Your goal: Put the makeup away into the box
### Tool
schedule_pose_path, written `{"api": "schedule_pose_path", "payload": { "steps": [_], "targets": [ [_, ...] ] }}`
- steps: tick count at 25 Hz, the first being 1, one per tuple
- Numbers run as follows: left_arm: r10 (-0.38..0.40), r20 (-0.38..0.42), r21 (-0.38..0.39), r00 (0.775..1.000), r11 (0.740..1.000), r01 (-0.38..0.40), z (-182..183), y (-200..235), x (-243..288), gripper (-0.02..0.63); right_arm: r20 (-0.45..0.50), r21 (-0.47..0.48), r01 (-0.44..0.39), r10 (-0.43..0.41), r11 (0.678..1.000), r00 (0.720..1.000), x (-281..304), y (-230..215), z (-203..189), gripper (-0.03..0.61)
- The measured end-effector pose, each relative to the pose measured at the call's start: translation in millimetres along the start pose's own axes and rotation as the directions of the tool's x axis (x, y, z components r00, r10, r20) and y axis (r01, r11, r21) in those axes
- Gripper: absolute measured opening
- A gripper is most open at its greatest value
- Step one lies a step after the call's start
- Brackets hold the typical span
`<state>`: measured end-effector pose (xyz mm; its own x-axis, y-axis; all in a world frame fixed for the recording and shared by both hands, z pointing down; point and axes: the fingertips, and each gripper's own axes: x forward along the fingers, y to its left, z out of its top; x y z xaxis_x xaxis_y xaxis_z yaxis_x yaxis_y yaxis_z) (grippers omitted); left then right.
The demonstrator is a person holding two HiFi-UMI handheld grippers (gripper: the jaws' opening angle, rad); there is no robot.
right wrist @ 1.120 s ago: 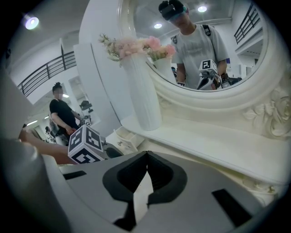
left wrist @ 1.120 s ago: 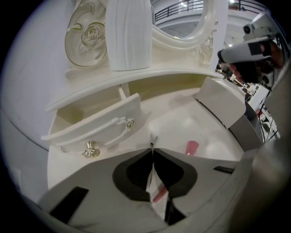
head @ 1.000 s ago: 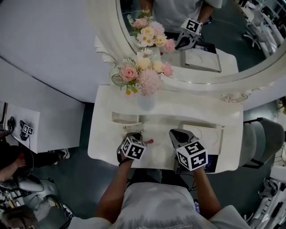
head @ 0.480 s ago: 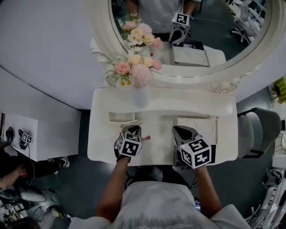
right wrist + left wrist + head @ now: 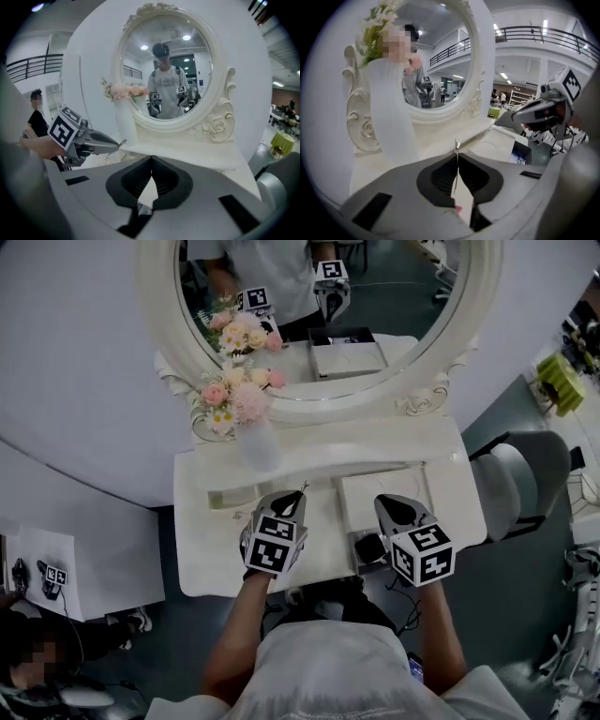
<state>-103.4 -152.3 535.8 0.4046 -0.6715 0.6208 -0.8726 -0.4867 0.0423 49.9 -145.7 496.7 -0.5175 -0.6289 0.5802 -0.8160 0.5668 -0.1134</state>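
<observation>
My left gripper (image 5: 289,503) is shut on a thin metal makeup tool (image 5: 301,489) with a pink end. It holds the tool above the white dressing table (image 5: 216,554). In the left gripper view the tool (image 5: 456,161) runs up between the pressed pads, pink end at the bottom. The flat white box (image 5: 384,501) lies on the table's right half, under and just ahead of my right gripper (image 5: 397,509). That gripper (image 5: 151,159) is shut with nothing in it. The right gripper view shows the left gripper (image 5: 101,142) to its left, the tool's tip poking out.
A vase of pink and cream flowers (image 5: 242,401) stands at the table's back left, before an oval white-framed mirror (image 5: 319,296). A small shallow tray (image 5: 231,496) sits left of my left gripper. A grey chair (image 5: 517,482) stands right of the table.
Both grippers have risen off the tabletop. The left one lifted the thin pink-ended tool with it and tilted it forward. The head view has shifted, so the table sits further left.
</observation>
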Motion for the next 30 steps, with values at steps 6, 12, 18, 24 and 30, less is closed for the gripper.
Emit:
{"api": "schedule_pose_path", "payload": {
  "steps": [6, 12, 18, 24, 30],
  "targets": [
    [-0.138, 0.037, 0.130, 0.990, 0.983, 0.132, 32, -65, 7, 0.035, 0.036, 0.055, 0.115, -0.117, 0.992, 0.993, -46, -31, -14, 0.002],
    [-0.281, -0.025, 0.237, 0.959, 0.931, 0.279, 33, -139, 29, 0.035, 0.022, 0.122, 0.213, -0.217, 0.969, 0.976, -86, -61, -44, 0.002],
    [-0.367, -0.125, 0.327, 0.922, 0.862, 0.388, 21, -204, 56, 0.035, -0.018, 0.169, 0.288, -0.290, 0.943, 0.957, -117, -89, -82, 0.002],
    [-0.416, -0.231, 0.349, 0.880, 0.809, 0.474, 4, -249, 82, 0.035, -0.057, 0.199, 0.320, -0.315, 0.926, 0.947, -134, -116, -108, 0.002],
    [-0.441, -0.358, 0.368, 0.823, 0.744, 0.559, -26, -288, 102, 0.035, -0.076, 0.232, 0.334, -0.325, 0.914, 0.943, -145, -132, -129, 0.002]
  ]
}}
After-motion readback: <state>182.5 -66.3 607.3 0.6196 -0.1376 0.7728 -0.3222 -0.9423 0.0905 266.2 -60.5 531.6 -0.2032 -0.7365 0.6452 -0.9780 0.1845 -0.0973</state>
